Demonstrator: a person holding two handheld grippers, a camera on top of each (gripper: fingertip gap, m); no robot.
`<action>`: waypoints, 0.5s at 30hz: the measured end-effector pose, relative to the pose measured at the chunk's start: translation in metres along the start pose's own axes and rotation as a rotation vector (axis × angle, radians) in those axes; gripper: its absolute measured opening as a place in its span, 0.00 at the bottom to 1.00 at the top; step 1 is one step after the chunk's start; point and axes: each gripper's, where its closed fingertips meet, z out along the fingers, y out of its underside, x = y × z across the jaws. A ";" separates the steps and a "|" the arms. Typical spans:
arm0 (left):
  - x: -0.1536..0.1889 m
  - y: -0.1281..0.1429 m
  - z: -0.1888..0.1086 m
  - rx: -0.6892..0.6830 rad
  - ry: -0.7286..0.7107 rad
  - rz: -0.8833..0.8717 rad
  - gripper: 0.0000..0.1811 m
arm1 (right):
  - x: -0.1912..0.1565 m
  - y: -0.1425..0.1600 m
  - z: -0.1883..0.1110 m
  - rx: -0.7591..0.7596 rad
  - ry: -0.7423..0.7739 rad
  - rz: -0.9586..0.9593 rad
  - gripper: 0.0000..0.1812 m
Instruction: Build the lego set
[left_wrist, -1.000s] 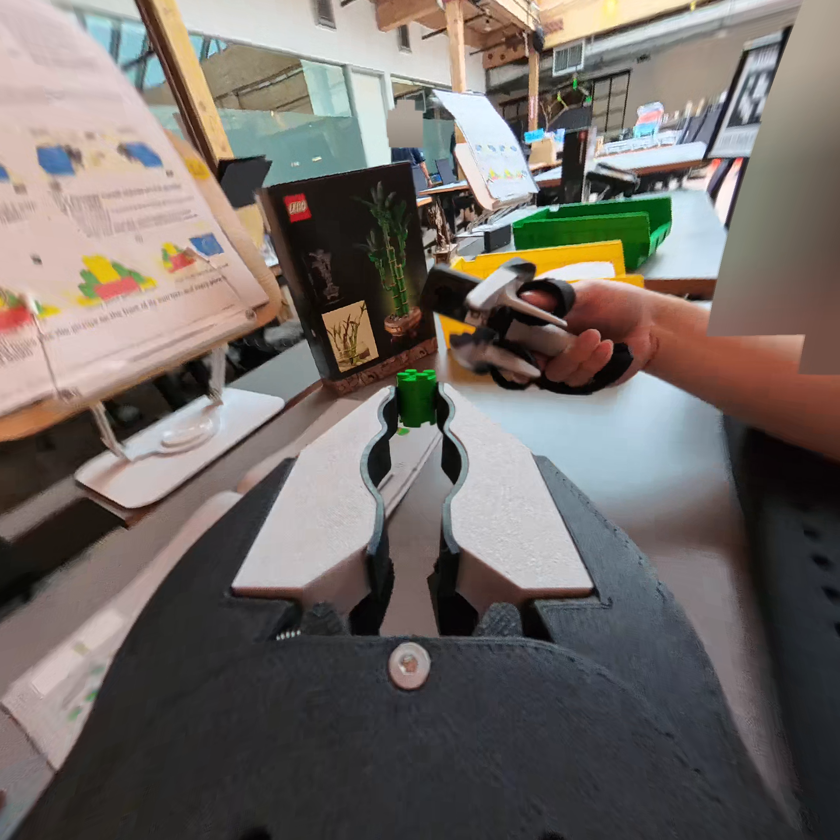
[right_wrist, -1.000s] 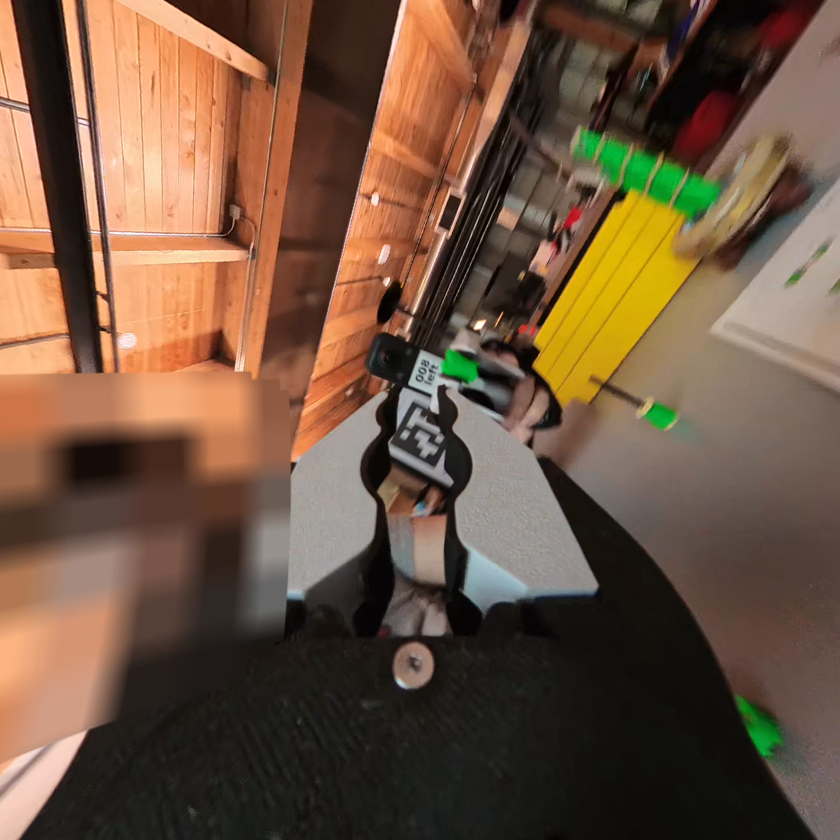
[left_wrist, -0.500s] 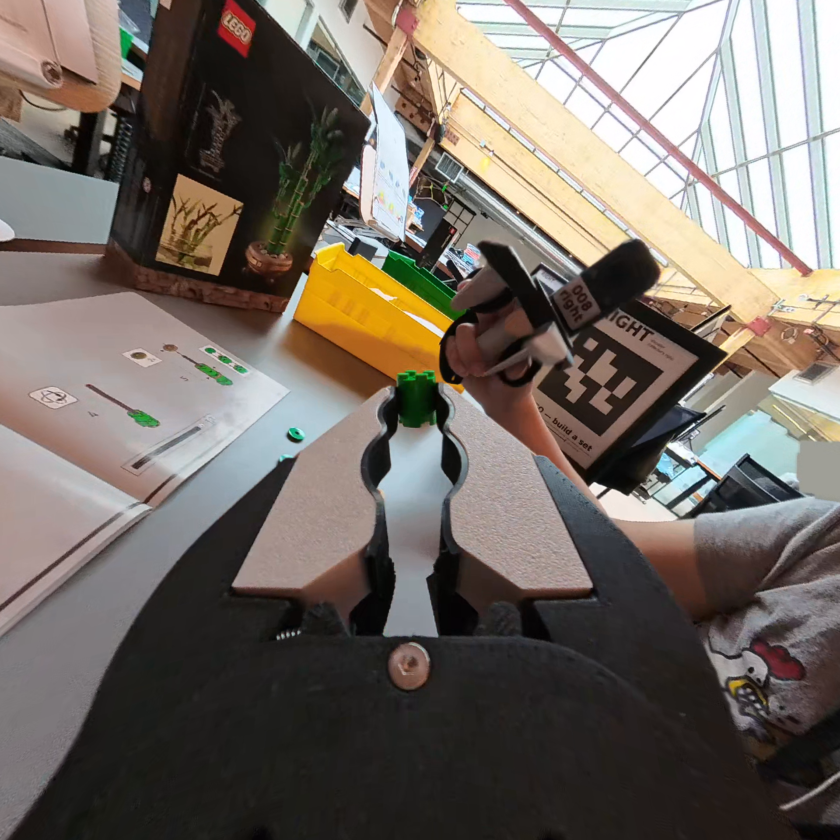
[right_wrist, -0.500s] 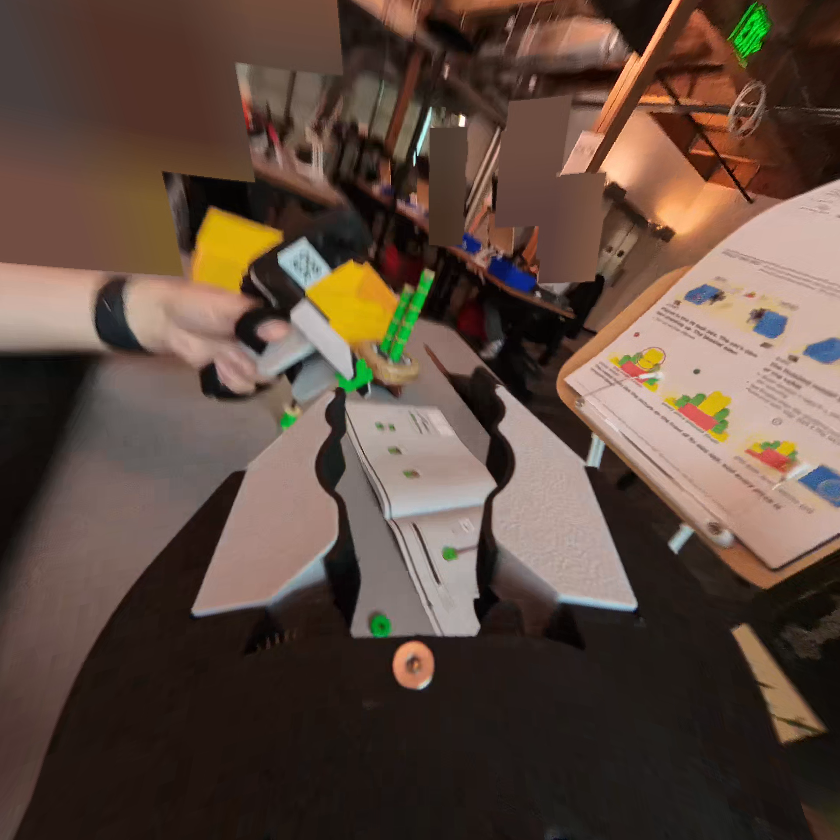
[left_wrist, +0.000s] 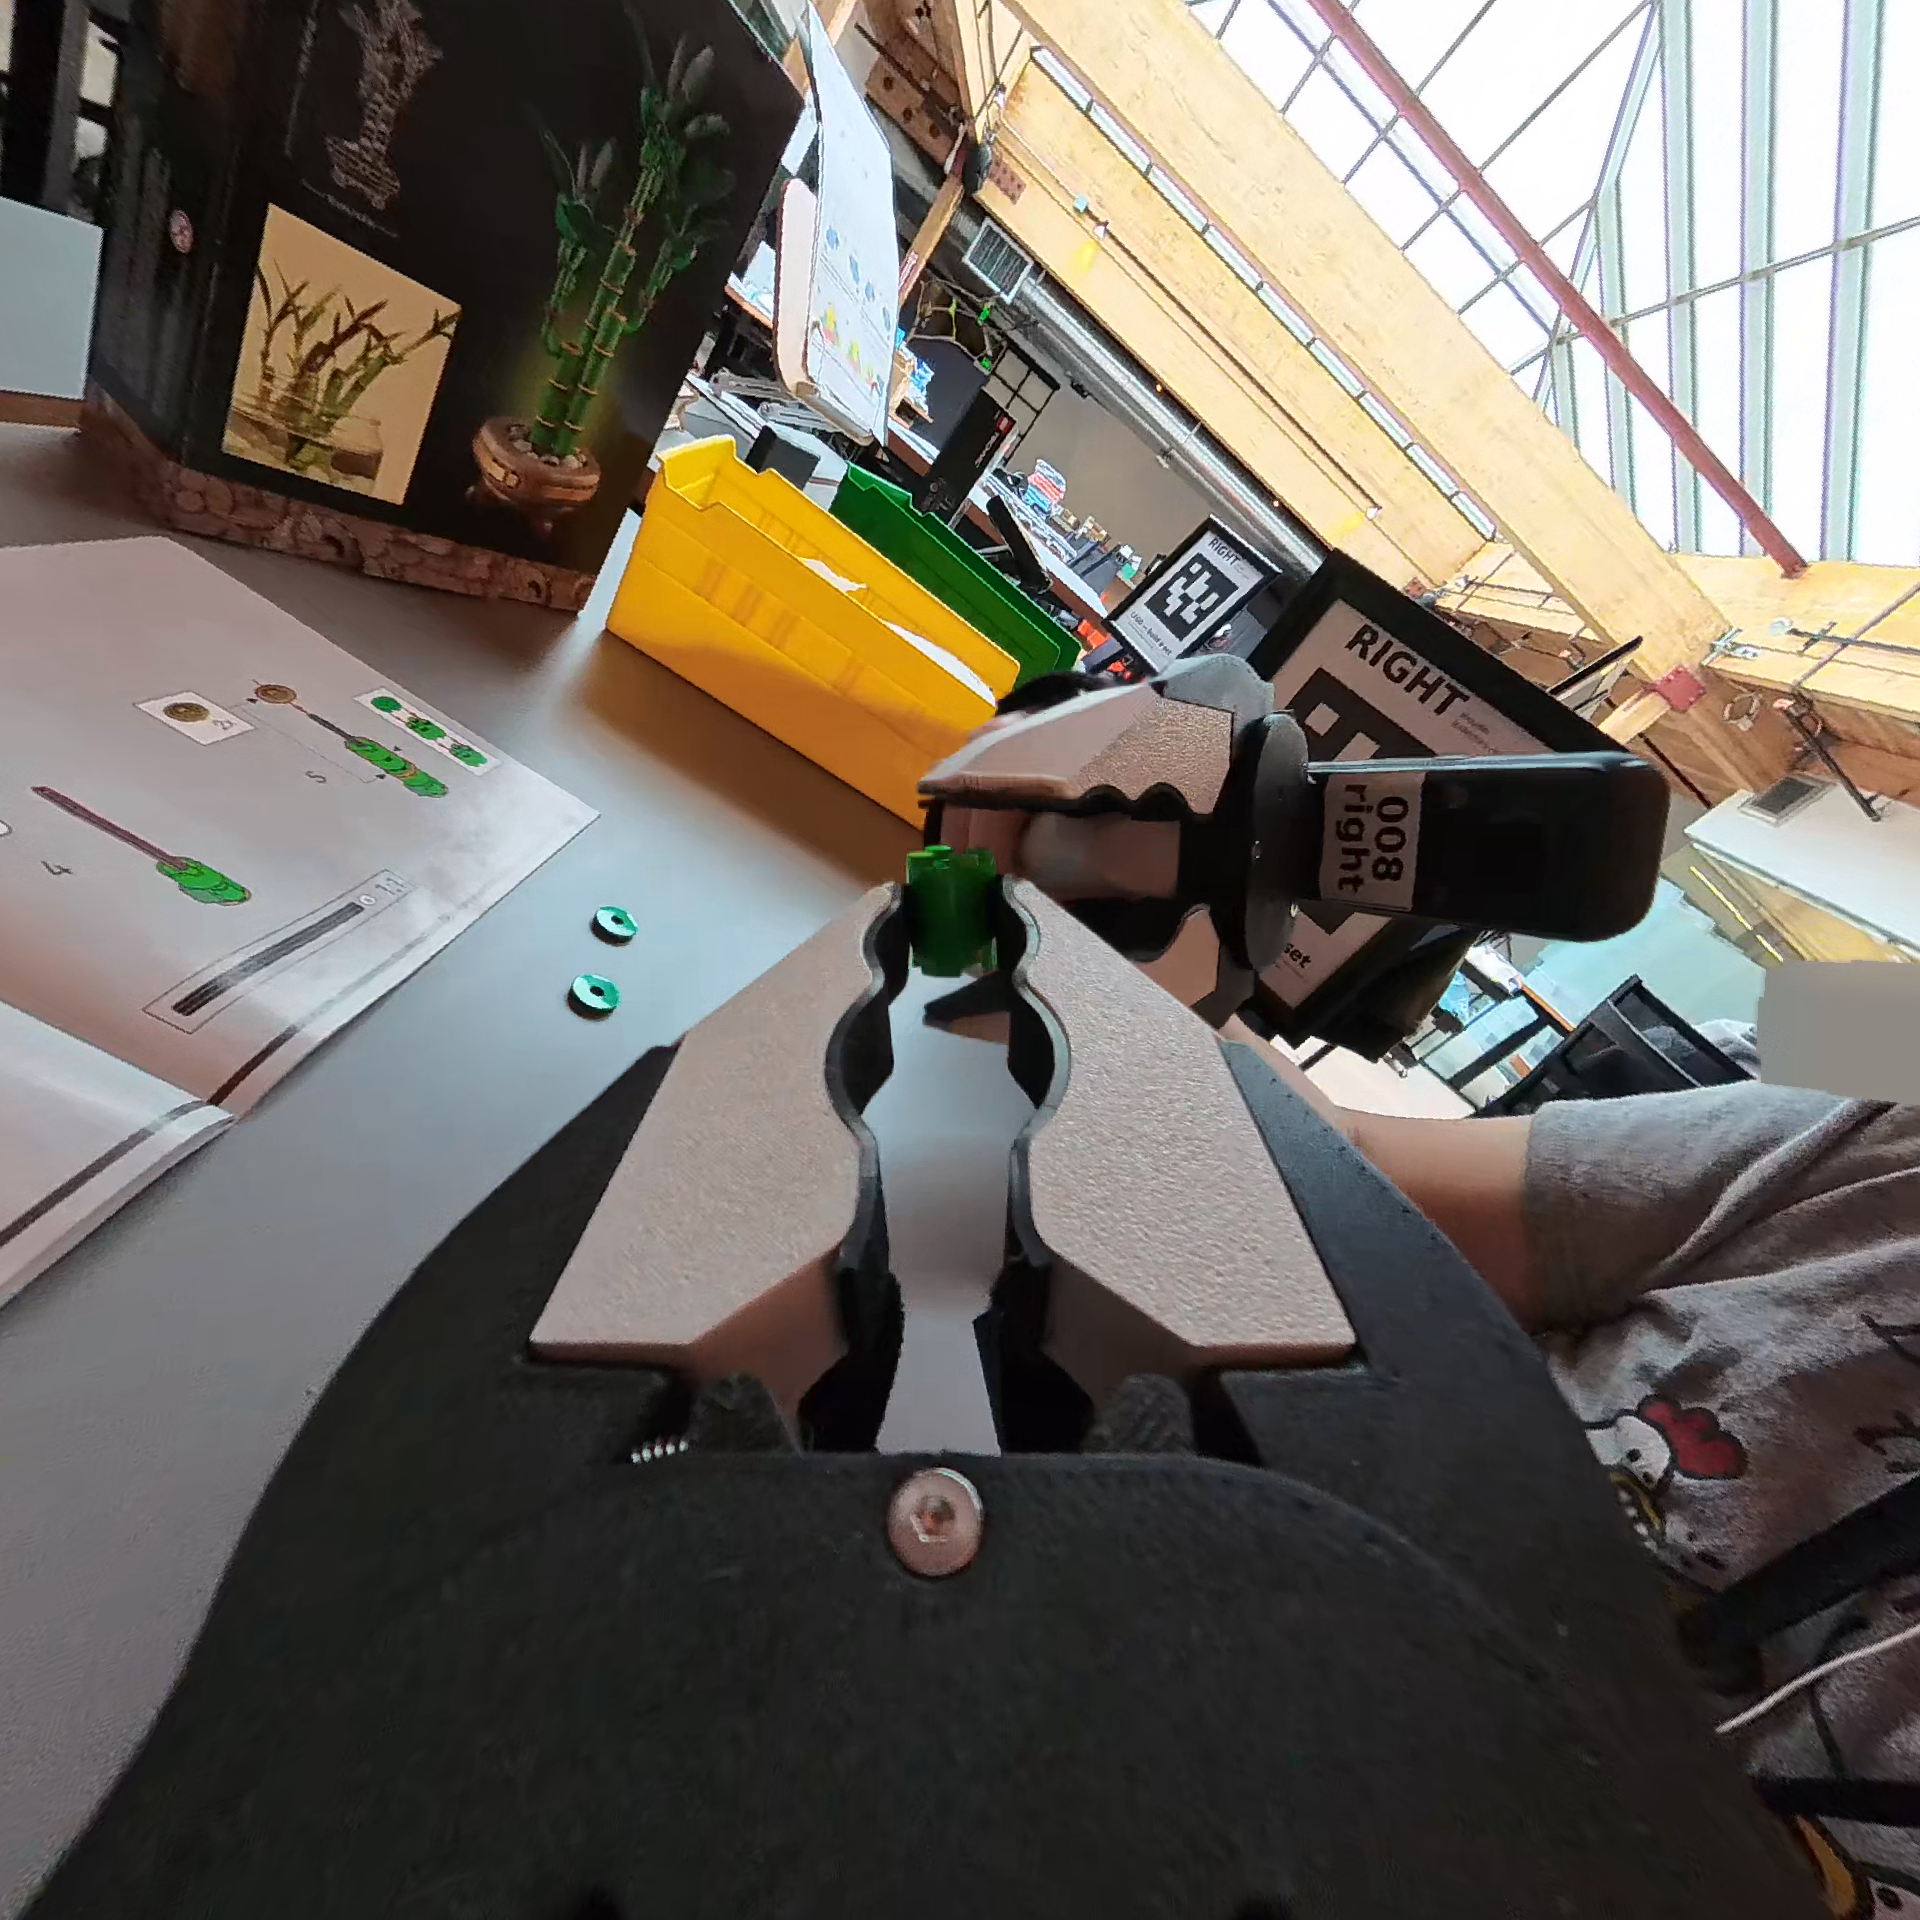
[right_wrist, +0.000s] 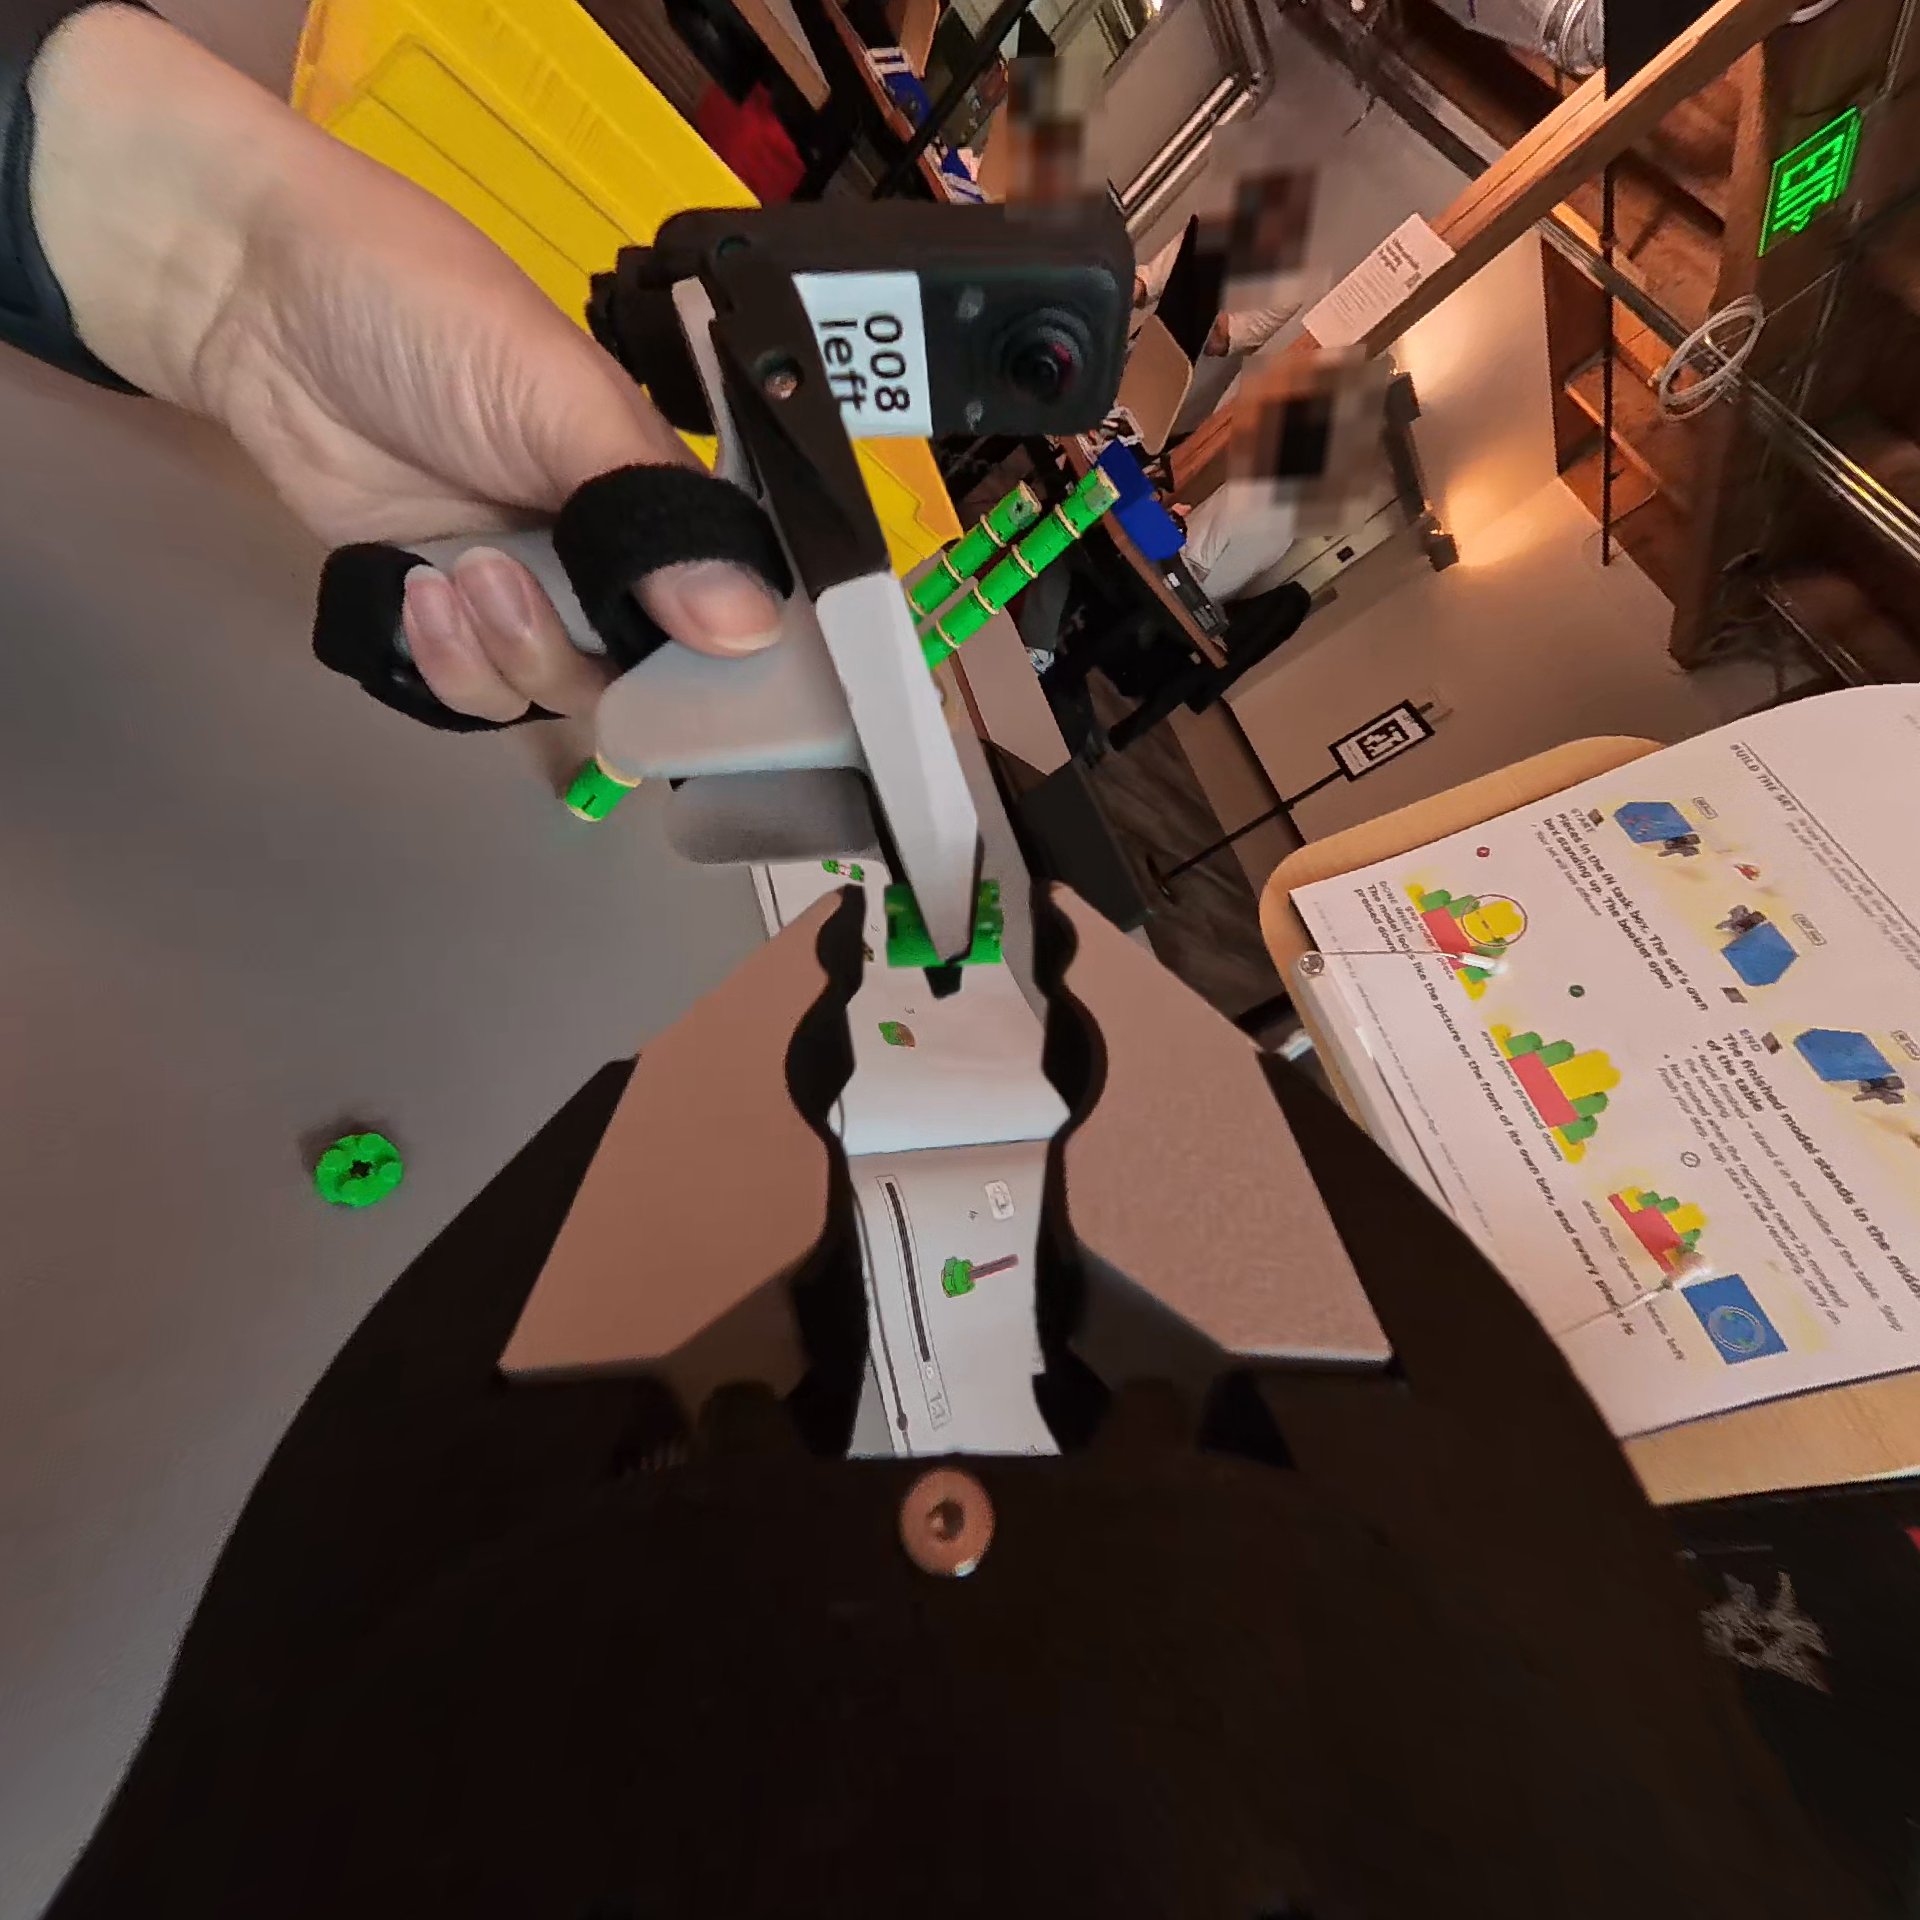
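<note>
My left gripper (left_wrist: 951, 914) is shut on a small green round brick (left_wrist: 948, 920) and holds it above the table. In the right wrist view, that gripper (right_wrist: 945, 914) points down and the brick (right_wrist: 902, 928) shows on both sides of its tips. My right gripper (right_wrist: 940, 935) is open, with its fingertips on either side of the brick; I cannot tell if they touch it. In the left wrist view, it (left_wrist: 940, 821) sits just behind and above the brick. Built green bamboo stalks (right_wrist: 1013, 545) stand behind.
An open instruction booklet (left_wrist: 260, 790) lies on the grey table (left_wrist: 312, 1195) with two green ring pieces (left_wrist: 605, 956) beside it. A loose green round piece (right_wrist: 358, 1169) and a short stalk piece (right_wrist: 597, 792) lie on the table. The set's box (left_wrist: 416, 260), yellow bin (left_wrist: 800, 634), green bin (left_wrist: 935, 561) and sheet stand (right_wrist: 1610, 1091) ring the space. My two grippers' fingertips are within a few centimetres of each other. It is some 12 cm from my right tips to the loose green round piece (right_wrist: 358, 1169).
My right gripper has opened and moved in close around the brick held by my left gripper. My left gripper has tilted and stays shut on the brick.
</note>
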 end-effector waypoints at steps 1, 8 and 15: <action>0.000 0.002 0.001 -0.008 -0.002 0.003 0.08 | -0.002 -0.001 0.000 0.008 -0.017 0.012 0.12; -0.013 -0.008 -0.003 0.024 -0.103 0.071 0.30 | 0.069 0.074 -0.045 -0.222 0.222 0.040 0.12; -0.023 -0.021 -0.020 0.065 -0.173 0.103 0.28 | 0.073 0.153 -0.074 -0.383 0.171 0.028 0.11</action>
